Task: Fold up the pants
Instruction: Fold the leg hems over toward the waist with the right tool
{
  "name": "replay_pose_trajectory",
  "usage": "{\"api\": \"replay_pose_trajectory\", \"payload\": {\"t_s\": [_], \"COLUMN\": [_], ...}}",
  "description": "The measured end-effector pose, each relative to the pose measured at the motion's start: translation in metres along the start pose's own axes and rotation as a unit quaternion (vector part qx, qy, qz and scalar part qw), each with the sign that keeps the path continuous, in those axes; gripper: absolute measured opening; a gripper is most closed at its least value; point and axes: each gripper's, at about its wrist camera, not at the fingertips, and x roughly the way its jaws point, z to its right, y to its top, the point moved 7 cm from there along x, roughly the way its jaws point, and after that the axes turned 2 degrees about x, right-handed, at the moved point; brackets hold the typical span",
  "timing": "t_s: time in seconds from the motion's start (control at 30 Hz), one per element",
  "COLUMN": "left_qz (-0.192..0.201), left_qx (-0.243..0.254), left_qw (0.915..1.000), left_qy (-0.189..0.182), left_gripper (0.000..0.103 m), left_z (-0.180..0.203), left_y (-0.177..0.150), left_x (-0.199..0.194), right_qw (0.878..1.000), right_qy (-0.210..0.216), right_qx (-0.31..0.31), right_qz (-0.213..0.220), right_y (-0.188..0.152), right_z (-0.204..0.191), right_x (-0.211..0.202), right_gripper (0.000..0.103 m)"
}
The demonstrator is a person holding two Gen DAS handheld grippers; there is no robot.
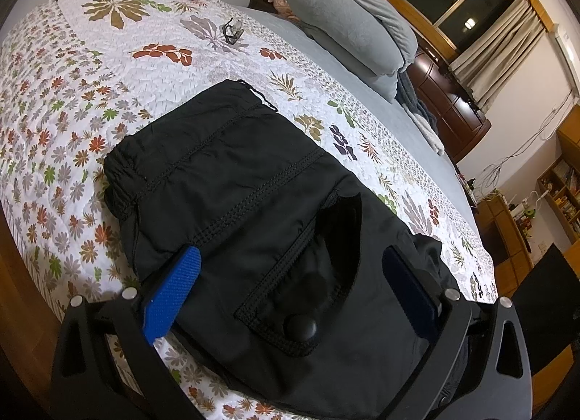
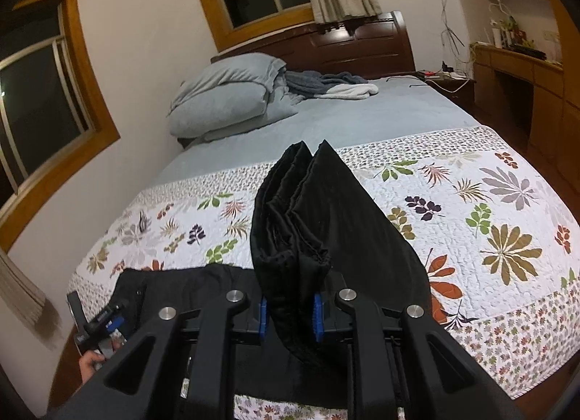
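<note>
The black pants (image 1: 253, 209) lie on the floral quilt (image 1: 72, 111), waistband at the far end, a back pocket with a button facing up. My left gripper (image 1: 293, 267) is open, its blue fingers (image 1: 174, 289) straddling the pants near the pocket. My right gripper (image 2: 290, 315) is shut on a bunched stack of black pants fabric (image 2: 301, 224) and holds it lifted above the quilt (image 2: 489, 238). The left gripper (image 2: 98, 325) and a hand show at the lower left of the right wrist view.
Grey pillows (image 2: 224, 93) and a grey towel (image 2: 326, 82) lie at the head of the bed by the dark headboard (image 2: 362, 42). A small dark object (image 1: 232, 30) sits on the quilt. A wooden desk (image 2: 518, 71) stands right of the bed.
</note>
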Motion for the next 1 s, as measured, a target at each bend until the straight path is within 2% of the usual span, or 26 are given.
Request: {"api": "replay_pose_trajectory", "payload": {"t_s": [0.4, 1.0], "left_qz": [-0.001, -0.009], "left_qx": [-0.002, 0.006], "left_qw": [1.0, 0.9998], "left_qy": [-0.005, 0.014], "left_gripper": [0.1, 0.1], "left_z": [0.004, 0.013], "left_y": [-0.007, -0.008], "left_x": [-0.004, 0.003], "right_qw": [0.999, 0.996], "right_qy": [-0.002, 0.018], "right_qx": [-0.034, -0.075], "right_qz": [-0.017, -0.041], "right_y": [-0.023, -0.051], "right_z": [-0.028, -0.049], "right_x": [0.024, 0.051], "right_gripper": [0.018, 0.018]}}
